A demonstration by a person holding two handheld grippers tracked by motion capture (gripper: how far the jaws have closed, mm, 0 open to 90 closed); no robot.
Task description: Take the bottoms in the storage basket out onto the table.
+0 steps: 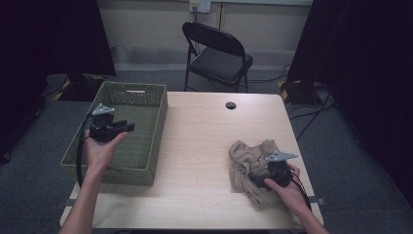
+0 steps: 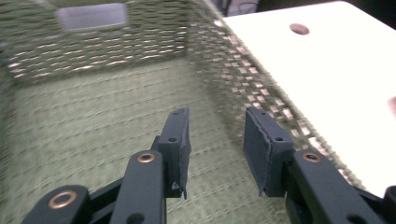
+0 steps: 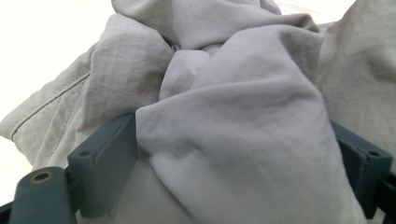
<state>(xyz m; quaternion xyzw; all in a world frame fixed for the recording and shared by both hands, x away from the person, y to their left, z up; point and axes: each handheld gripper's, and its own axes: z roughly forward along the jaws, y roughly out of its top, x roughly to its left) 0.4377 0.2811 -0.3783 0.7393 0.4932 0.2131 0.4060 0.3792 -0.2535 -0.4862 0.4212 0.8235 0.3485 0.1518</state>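
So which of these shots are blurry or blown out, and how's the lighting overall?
High view: dim room, dark corners, table evenly lit. Left gripper view: woven basket smeared by motion blur, tabletop overexposed to near white. Right gripper view: beige cloth sharp enough to show weave, with the background table washed out.

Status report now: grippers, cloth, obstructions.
Left gripper open over green basket, nothing between jaws. Right gripper jaws around a fold of the beige cloth on table. Nothing in the way.
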